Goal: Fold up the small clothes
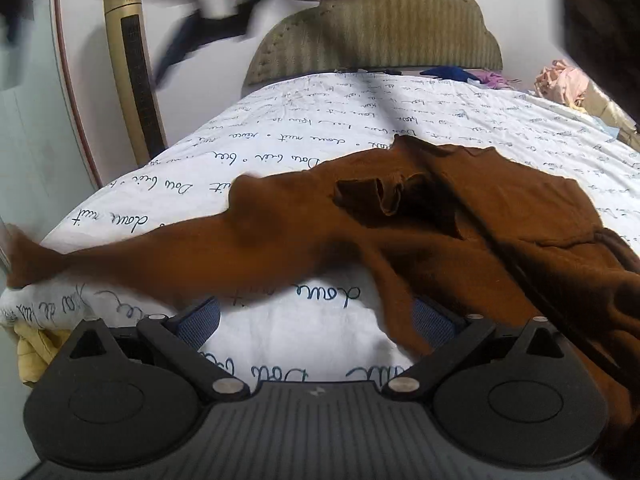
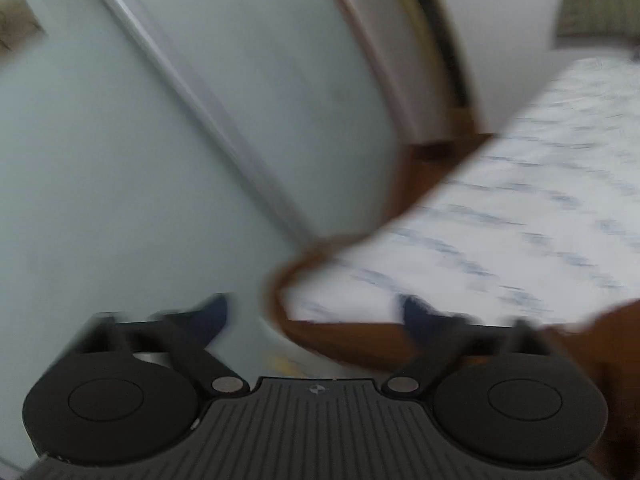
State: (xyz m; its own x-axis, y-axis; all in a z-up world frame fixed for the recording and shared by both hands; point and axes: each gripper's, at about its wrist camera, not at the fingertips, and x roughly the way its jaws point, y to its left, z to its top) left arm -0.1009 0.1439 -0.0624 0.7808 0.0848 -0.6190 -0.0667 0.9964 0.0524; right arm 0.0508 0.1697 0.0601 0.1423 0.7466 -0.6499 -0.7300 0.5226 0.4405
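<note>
Now, from your left wrist, your left gripper [image 1: 316, 316] hangs with jaws apart over the brown garment [image 1: 460, 220] sprawled on the script-printed bedsheet [image 1: 320, 144]. From your right wrist, blurred, your right gripper [image 2: 316, 316] is spread too, brown cloth [image 2: 352, 340] beneath it.

The left gripper [image 1: 316, 316] has a black body with ridged lines, two big round black discs, silver screws and blue fingers [image 1: 200, 320]. The right gripper [image 2: 316, 312] looks the same, though its blue fingers [image 2: 416, 312] are blurry.
</note>
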